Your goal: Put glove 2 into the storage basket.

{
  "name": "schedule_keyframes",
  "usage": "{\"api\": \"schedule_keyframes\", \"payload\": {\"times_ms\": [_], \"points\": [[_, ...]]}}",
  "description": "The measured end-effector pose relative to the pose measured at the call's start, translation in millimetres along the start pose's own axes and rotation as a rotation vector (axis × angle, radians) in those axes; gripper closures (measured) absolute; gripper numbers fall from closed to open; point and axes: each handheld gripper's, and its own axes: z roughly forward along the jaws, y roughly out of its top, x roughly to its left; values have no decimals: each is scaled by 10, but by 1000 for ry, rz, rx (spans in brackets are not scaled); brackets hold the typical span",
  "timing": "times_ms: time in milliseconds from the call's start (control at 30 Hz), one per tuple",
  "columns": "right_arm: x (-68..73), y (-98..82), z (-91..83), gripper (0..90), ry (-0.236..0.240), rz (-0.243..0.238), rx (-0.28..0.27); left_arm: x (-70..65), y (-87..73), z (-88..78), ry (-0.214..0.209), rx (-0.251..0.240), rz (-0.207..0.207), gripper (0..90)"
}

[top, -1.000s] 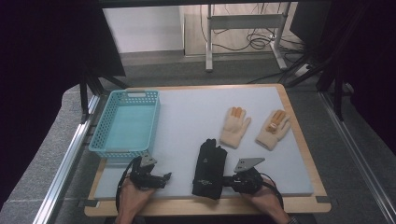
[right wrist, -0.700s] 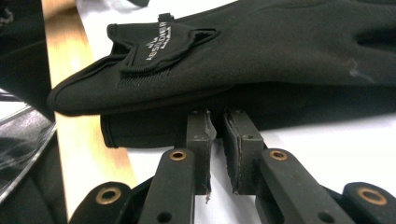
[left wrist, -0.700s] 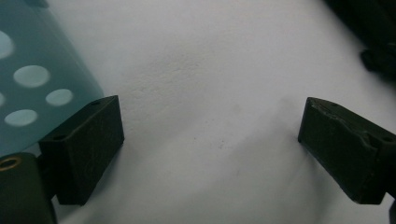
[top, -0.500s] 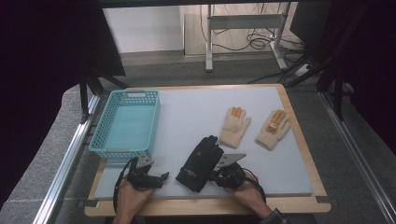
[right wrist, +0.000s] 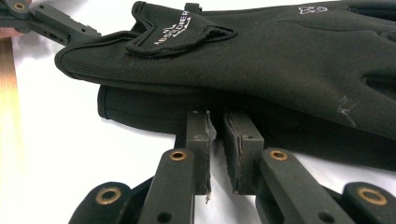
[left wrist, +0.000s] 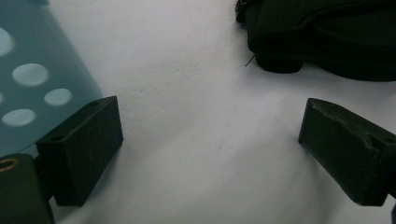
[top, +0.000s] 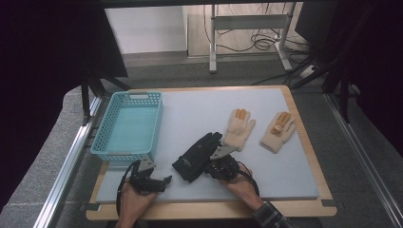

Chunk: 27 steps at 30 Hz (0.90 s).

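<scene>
A black glove lies slanted on the white mat, cuff toward the lower left; in the right gripper view it looks like two black layers stacked. My right gripper is at its right edge. Its jaws are almost together, and its tips nip the lower layer's near edge. My left gripper rests low on the mat to the left, wide open with nothing between its jaws. The glove's cuff lies just beyond it.
A turquoise basket stands at the left, its corner beside my left jaw. Two beige gloves with orange fingertips lie to the right. The mat's wooden frame runs along the near edge.
My right hand has slid left across the mat, and the black glove has gone with it, swinging its cuff to the lower left. The left gripper has stayed put.
</scene>
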Motion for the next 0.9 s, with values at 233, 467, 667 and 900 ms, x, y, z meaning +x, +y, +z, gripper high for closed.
{"api": "schedule_keyframes", "payload": {"times_ms": [233, 467, 667, 900], "points": [[18, -62, -155, 692, -11, -25, 6, -1, 0, 0, 0, 0, 0, 63], [-174, -216, -500, 571, -89, 15, -17, -2, -1, 2, 0, -2, -1, 63], [-351, -378, -780, 455, -167, 49, -25, -3, 0, 3, 1, -1, -1, 62], [-555, -596, -1008, 317, -263, 100, -27, -6, 3, 5, 2, 0, -2, 60]]}}
